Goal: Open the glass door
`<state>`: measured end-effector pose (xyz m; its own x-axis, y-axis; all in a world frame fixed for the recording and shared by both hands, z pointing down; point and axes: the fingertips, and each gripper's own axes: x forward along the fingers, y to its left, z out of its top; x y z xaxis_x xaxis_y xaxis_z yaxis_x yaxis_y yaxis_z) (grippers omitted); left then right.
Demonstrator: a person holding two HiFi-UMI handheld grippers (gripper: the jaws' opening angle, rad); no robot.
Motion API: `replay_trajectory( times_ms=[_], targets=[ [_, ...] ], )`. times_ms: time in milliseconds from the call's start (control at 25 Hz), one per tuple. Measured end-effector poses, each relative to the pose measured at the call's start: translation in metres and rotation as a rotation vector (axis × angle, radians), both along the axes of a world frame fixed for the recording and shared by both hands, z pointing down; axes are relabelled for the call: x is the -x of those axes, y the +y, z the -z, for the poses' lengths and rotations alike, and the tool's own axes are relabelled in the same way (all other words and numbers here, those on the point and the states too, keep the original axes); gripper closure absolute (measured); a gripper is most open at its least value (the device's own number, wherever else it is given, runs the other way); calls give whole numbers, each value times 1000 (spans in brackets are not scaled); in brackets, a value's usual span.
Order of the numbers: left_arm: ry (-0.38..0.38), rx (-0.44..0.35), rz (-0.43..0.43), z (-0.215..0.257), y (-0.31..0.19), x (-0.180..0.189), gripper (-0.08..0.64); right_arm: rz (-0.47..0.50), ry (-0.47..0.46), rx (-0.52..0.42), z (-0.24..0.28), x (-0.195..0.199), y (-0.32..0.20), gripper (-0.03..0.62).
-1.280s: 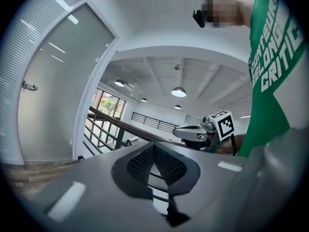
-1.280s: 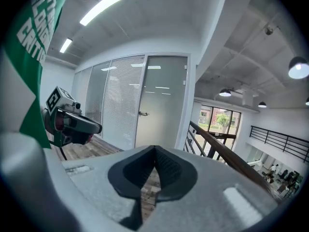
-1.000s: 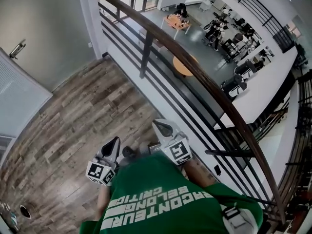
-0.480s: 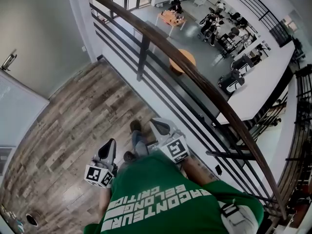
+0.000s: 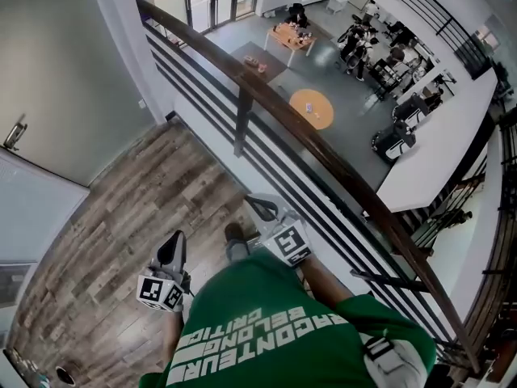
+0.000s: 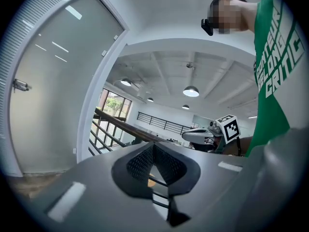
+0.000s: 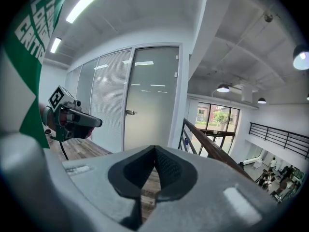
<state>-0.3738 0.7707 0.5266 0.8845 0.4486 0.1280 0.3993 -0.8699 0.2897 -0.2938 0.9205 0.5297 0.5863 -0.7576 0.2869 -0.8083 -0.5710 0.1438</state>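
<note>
The frosted glass door (image 5: 36,217) stands at the left of the head view, its metal handle (image 5: 12,133) well ahead of both grippers. In the right gripper view the door (image 7: 150,100) is straight ahead with the handle (image 7: 129,112) on its left edge. The left gripper view has the door (image 6: 53,81) and handle (image 6: 21,85) at the left. My left gripper (image 5: 173,239) and right gripper (image 5: 252,203) are held low before the person's green shirt, both shut and holding nothing. The jaws of the left gripper (image 6: 153,146) and of the right gripper (image 7: 154,149) meet at their tips.
A wooden handrail (image 5: 323,148) on black bars runs diagonally along the right, with a drop to a lower floor behind it. The wood-plank floor (image 5: 137,192) leads to the door. A white pillar (image 5: 121,47) stands past the door. A shoe (image 5: 235,234) shows between the grippers.
The person has stepped forward along the railing; the door handle has slid down and left in the head view. Both grippers stay shut and level.
</note>
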Motion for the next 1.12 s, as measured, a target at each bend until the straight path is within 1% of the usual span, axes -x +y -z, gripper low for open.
replay_trajectory(
  times_ms=[120,240,480,560,840,1120],
  targets=[
    [-7,-10,12,5,2,-26,548,-10,-5,-7,0,-27,8,598],
    [-6,-28,8,1,7,-44,548,-18,-17,-12,-3,-49,16,598],
    [-35,-26,14,1,12,-60,549,-13,-47,-12,-9,-71,16,598],
    [-32,-21,23,-2,10,-63,549,0,-52,-8,-9,-76,13,598],
    [-36,17,56,-17,-23,-84,549,48,-61,29,-18,-96,-27,598],
    [-28,56,96,-29,-79,-112,548,118,-41,68,-15,-121,-90,598]
  ],
)
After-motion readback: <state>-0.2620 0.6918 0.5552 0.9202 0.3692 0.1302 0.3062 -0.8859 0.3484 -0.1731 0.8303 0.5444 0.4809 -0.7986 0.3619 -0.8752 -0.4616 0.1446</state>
